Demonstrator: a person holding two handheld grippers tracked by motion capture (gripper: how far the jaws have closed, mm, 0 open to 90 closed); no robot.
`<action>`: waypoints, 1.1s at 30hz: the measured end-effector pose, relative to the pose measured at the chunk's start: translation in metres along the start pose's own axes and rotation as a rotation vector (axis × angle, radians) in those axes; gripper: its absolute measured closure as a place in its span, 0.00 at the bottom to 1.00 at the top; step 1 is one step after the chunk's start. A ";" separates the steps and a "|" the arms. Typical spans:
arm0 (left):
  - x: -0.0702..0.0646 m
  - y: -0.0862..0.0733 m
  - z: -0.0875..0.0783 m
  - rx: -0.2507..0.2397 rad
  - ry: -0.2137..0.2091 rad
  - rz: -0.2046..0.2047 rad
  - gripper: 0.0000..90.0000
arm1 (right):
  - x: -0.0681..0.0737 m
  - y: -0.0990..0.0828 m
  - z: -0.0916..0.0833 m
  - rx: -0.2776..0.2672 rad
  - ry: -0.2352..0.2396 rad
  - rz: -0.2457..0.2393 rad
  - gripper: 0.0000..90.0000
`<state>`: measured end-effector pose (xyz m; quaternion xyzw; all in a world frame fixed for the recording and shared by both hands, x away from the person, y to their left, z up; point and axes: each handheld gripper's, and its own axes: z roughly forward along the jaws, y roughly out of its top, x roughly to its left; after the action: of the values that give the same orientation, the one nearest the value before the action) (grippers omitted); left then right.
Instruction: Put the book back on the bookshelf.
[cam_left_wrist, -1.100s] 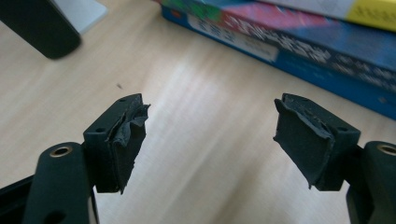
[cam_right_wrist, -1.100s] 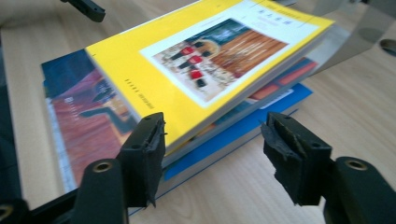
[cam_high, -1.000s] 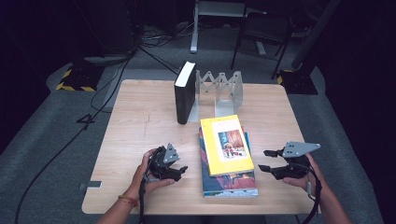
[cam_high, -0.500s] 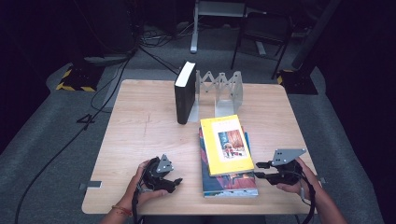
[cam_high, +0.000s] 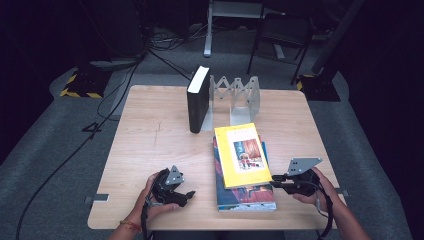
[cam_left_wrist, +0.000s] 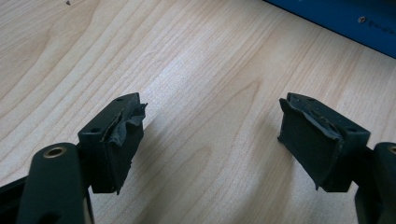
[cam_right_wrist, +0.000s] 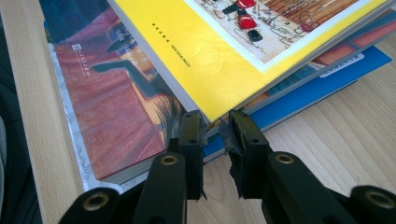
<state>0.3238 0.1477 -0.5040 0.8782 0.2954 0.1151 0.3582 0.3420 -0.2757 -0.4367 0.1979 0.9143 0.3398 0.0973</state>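
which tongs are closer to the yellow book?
Right. The right tongs close on the yellow book's near corner; the left tongs rest on the table, left of the stack.

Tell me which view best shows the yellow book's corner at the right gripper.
The right gripper view: the yellow book has its corner between the right gripper, whose jaws have just been closing on it. The high view shows the whole book small and from afar. The left gripper view shows bare table.

No lettering can be read; the yellow book (cam_right_wrist: 201, 51) bears a short line of small dark print near its edge, too fine to make out; the red-covered book (cam_right_wrist: 116, 116) beneath carries faint pale characters, equally illegible
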 end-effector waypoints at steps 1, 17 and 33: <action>0.000 0.000 0.000 0.000 0.000 0.000 0.24 | 0.000 0.000 0.000 0.000 0.000 0.000 0.84; -0.001 0.001 0.001 -0.001 0.004 -0.009 0.23 | 0.000 0.003 0.000 -0.001 0.000 -0.005 0.81; -0.002 0.025 0.011 -0.051 0.030 -0.020 0.29 | -0.005 0.016 0.001 -0.075 0.094 0.087 0.46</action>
<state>0.3382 0.1260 -0.4945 0.8640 0.3063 0.1322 0.3771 0.3518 -0.2662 -0.4263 0.2173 0.8951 0.3866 0.0468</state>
